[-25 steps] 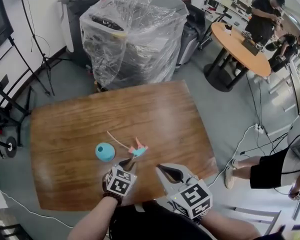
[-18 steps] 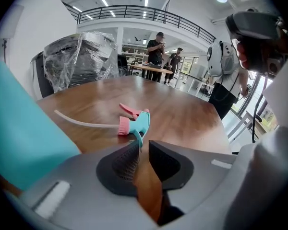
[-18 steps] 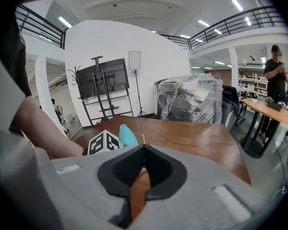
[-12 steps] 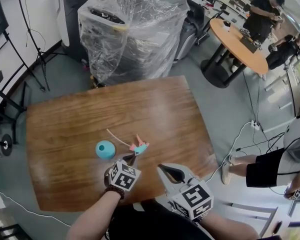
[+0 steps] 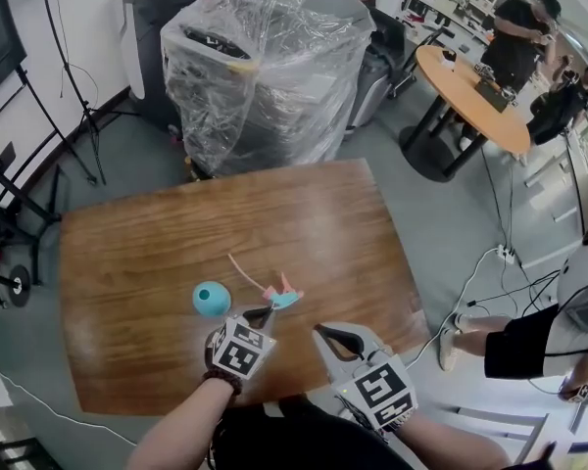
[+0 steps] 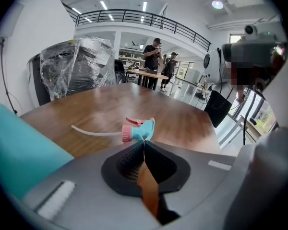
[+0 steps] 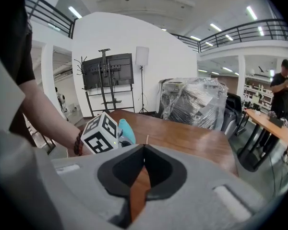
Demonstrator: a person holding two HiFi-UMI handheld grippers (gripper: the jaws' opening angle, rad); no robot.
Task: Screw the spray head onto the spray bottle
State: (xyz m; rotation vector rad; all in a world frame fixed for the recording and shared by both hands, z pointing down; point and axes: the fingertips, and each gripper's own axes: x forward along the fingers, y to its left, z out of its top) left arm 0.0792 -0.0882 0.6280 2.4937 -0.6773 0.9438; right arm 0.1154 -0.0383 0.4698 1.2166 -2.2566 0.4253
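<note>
**Spray head (image 5: 279,297) pinched at the counter's near edge**

The left gripper (image 6: 144,142) holds the spray head by the lower tip of its teal body, and its jaws have just been closing until they meet on that thin edge. A second ago the same jaws stood slightly apart, just short of the head. Now their tips touch it, and the head sits a little farther from the spray bottle (image 5: 211,299) than before.

The pink collar (image 6: 127,133) faces left in the left gripper view, with the pink trigger (image 6: 133,122) above it. The pale dip tube (image 6: 96,132) trails away over the wood. Its free end has swung slightly to the right in the head view since the earlier frame.

The teal spray bottle rests on the wooden counter (image 5: 304,213), near the head on its left and not touching it, where it was a second ago.

The right gripper (image 7: 144,146) hovers beside the left one at the near edge, its jaws shut together with nothing between them. It has not shifted since the earlier frame.

Behind the counter stands a plastic-wrapped stack (image 5: 265,67).
</note>
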